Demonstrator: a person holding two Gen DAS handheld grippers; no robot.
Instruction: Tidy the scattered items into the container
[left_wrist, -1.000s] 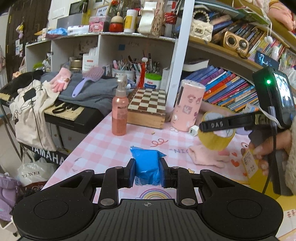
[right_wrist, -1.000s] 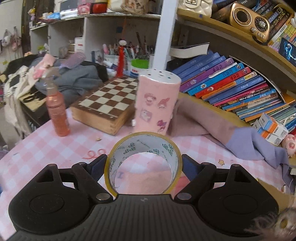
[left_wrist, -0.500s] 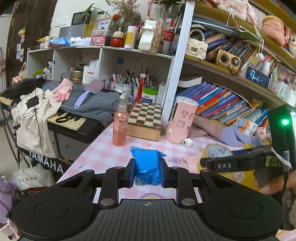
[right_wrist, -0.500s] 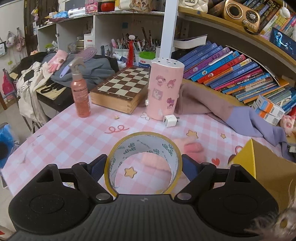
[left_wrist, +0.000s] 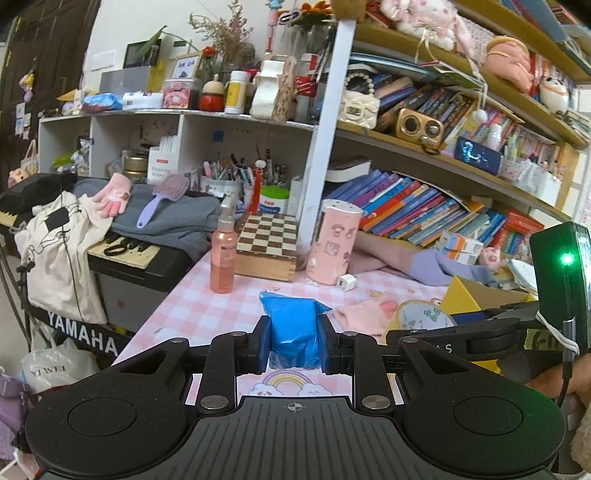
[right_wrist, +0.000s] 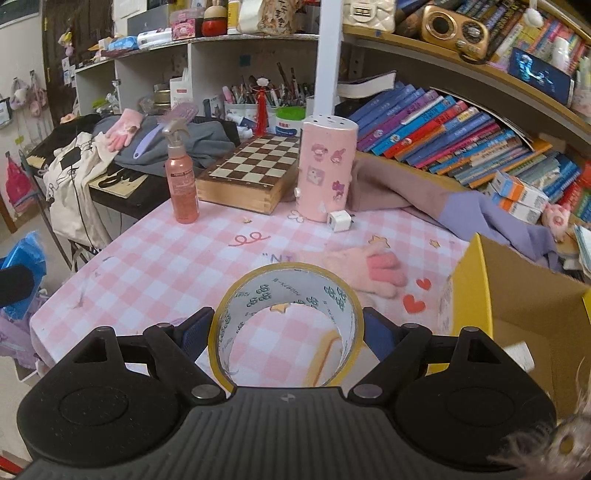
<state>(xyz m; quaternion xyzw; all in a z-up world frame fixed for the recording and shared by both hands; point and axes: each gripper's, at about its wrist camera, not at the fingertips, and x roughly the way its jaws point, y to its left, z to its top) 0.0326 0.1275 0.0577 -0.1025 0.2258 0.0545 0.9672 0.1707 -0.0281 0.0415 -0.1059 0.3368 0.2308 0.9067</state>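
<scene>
Standing at the left edge of the pink-and-white checked tablecloth (right_wrist: 155, 273), a peach-coloured plastic spray bottle (right_wrist: 180, 181) rises beside a wooden chessboard box (right_wrist: 249, 173). Just right of the box is a tall pink cylinder with cartoon stickers (right_wrist: 327, 170), and a small white plug cube (right_wrist: 338, 221) lies at its foot. The left gripper (left_wrist: 293, 341) is clamped on a crumpled bright blue plastic packet (left_wrist: 293, 332), its pads pressing both sides, with the packet held above the near edge of the cloth. In the right wrist view that blue packet shows at the far left, off the table's side. Further right, a fuzzy pale pink glove with darker fingertips (right_wrist: 373, 269) lies flat on the cloth, near the yellow cardboard box (right_wrist: 476, 288), whose open top shows a brown inside. The right gripper (right_wrist: 286, 332) grips a roll of clear packing tape with a yellowish rim (right_wrist: 286, 325); the roll stands on edge between the pads, which touch its outer sides, and it hangs over the cloth just left of the yellow box. Behind, a mauve and lilac garment (right_wrist: 443, 206) is draped below the slanting rows of books (right_wrist: 461, 136).
</scene>
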